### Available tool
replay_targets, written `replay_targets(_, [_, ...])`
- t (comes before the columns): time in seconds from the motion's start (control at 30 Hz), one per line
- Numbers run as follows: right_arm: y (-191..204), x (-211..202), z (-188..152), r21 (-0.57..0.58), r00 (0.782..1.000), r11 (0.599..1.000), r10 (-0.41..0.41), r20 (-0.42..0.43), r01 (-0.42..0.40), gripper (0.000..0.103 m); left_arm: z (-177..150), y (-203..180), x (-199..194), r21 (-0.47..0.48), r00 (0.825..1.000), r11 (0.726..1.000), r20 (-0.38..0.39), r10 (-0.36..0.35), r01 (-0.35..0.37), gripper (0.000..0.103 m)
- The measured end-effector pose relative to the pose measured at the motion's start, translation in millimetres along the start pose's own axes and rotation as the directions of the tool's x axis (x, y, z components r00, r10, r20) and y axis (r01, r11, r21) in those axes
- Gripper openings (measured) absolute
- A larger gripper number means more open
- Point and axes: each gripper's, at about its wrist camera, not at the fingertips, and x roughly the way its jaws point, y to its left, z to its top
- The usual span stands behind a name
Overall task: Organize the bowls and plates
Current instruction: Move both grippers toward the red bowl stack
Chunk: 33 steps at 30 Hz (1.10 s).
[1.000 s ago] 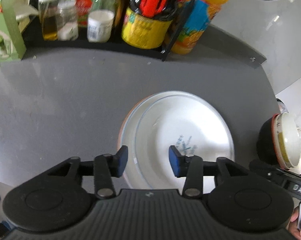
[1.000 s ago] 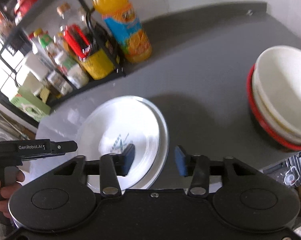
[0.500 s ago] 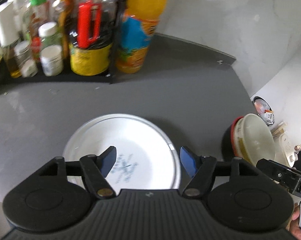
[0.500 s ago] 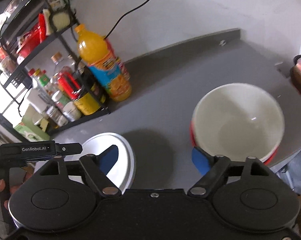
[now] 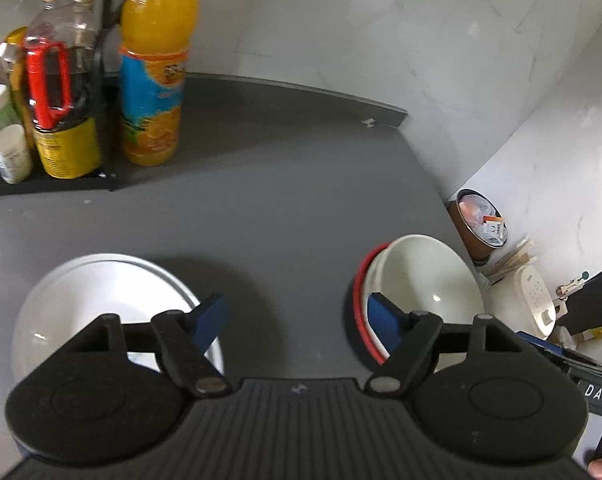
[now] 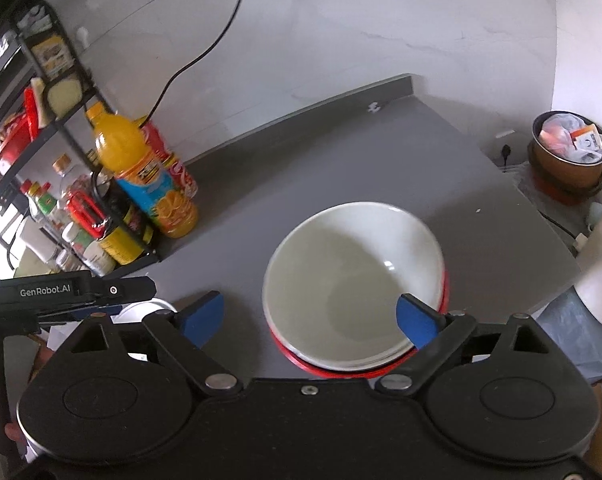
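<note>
Both tools now spread wide and empty; a second ago each had its blue pads much closer together over the plates. Left tool (image 5: pixel 297 316) has swung right: the stacked white plates (image 5: pixel 97 292) sit low left under its left finger, bowls at its right finger. Right tool (image 6: pixel 309 314) has shifted from the plates to the nested bowls (image 6: pixel 353 276), white ones inside a red one, near the right edge of the grey bench (image 6: pixel 381 168); its right pad lies over the near rim, left pad well clear. Contact not discernible. Plates look stacked and set down; judgement: plate step done, attention moving to the bowls. Juice bottle (image 5: pixel 155 68) and condiment rack (image 5: pixel 41 92) stand apart at the back.
</note>
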Motion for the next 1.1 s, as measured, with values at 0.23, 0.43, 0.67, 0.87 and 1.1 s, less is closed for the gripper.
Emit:
replay_targets(0.23, [-31.3,7.9,7.1,0.007,1.0,1.0,-0.01,-0.024,0.01,0.093,-4.5,-25.7,22.2,-0.019,1.0,1.0,-0.019,0.0,-0.001,0.076])
replay_targets(0.43, [-55.0,25.8,12.4,0.005,0.998,1.0,-0.008,-0.066,0.008,0.081,-8.9,-42.3,41.2,-0.019,1.0,1.0,-0.019,0.003,-0.003,0.076])
replay_targets(0.67, [-76.8,48.8,18.3,-0.009,0.992,1.0,0.013,-0.127,-0.014,0.072,-14.6,-57.7,69.1,-0.015,0.999,0.999,-0.042,0.028,-0.029,0.075])
replay_targets(0.87, [-85.1,65.6,19.5,-0.031,0.984,0.998,0.046,-0.175,-0.052,0.063,-20.0,-66.4,86.4,-0.02,0.996,0.998,-0.057,0.064,-0.065,0.073])
replay_targets(1.1, [-94.0,78.7,17.8,-0.034,0.973,0.996,0.068,-0.219,-0.078,0.047,-26.7,-67.6,105.0,-0.05,0.992,0.995,-0.093,0.085,-0.09,0.064])
